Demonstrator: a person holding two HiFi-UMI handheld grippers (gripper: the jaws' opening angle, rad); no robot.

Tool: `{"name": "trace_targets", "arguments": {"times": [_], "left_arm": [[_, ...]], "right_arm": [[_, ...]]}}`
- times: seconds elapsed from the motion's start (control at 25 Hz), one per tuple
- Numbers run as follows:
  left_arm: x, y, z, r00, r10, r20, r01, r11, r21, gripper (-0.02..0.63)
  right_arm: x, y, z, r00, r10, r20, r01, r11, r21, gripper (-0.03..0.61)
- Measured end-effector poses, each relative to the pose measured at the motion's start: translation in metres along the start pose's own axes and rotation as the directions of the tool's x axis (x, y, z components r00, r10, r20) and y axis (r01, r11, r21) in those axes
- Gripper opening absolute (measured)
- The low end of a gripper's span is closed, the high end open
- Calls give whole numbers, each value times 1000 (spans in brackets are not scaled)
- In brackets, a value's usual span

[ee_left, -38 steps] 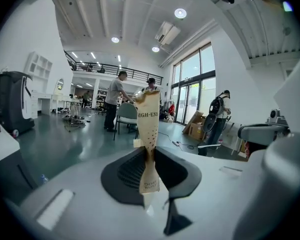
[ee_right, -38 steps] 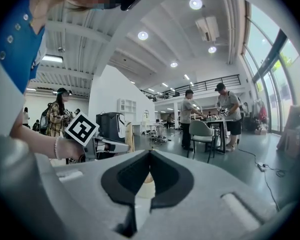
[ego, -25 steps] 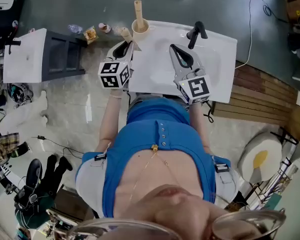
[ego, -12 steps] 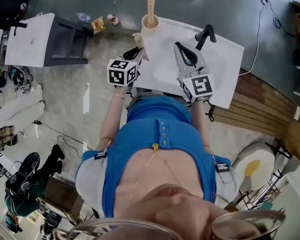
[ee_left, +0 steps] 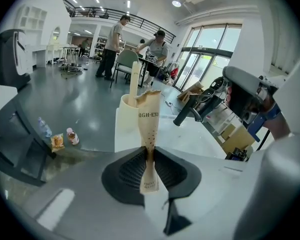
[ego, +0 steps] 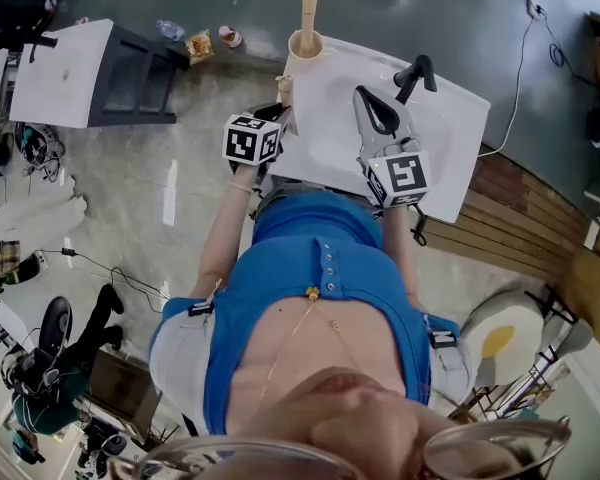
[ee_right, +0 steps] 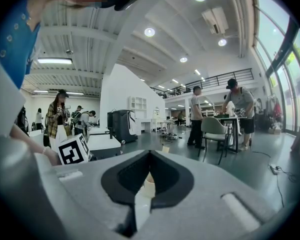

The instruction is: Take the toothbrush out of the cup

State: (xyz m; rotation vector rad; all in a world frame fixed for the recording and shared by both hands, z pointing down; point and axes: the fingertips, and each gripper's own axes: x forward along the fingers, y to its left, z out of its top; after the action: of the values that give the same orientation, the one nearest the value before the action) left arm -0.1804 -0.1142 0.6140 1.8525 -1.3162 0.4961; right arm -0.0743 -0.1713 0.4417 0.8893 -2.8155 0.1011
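- Two grippers are in view and neither is on the toothbrush [ego: 307,10]. It stands upright in the cup [ego: 303,46] at the far left corner of the washbasin [ego: 325,133], with the handle end sticking out above the rim.
- Left gripper [ee_left: 149,156]: jaws clamped on a tan paper sleeve [ee_left: 149,119], which points up in front of the cup.
- Right gripper [ee_right: 149,159]: jaws closed together with nothing between them. It hovers over the basin near the black faucet [ego: 412,73].
- Risk 1: the left gripper is occupied. Reaching for the handle with the sleeve in the jaws would likely drop the sleeve or nudge the cup.
- Risk 2: the cup sits right at the corner edge and looks light. A sideways pull on the handle could tip it or slide it off to the floor, so the lift wants to be straight up.
- Risk 3: the right gripper must open before it approaches. Arriving closed, it would knock the handle over.
- Risk 4: the handle is slim and looks smooth, so a shallow pinch near the tip may slip.
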Motion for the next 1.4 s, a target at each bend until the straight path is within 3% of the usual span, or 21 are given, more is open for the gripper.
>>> {"name": "trace_targets", "arguments": {"times": [0.28, 0.76, 0.92, 1.4], "left_arm": [[15, 6, -4, 1000, -5, -22, 5, 1000, -16, 54], [50, 26, -28, 997, -20, -81, 7, 989, -150, 48], [57, 32, -34, 995, -7, -97, -9, 987, -162, 46], [62, 39, -36, 998, 18, -66, -31, 978, -206, 75]], "right_arm": [[1, -6, -3, 1000, -22, -7, 22, 1000, 8, 2], [-3, -19, -10, 996, -88, -31, 88, 996, 22, 2], [-4, -23, -13, 994, -105, -41, 106, 994, 26, 2], [9, -22, -22, 993, -95, -69, 97, 995, 29, 2]]}}
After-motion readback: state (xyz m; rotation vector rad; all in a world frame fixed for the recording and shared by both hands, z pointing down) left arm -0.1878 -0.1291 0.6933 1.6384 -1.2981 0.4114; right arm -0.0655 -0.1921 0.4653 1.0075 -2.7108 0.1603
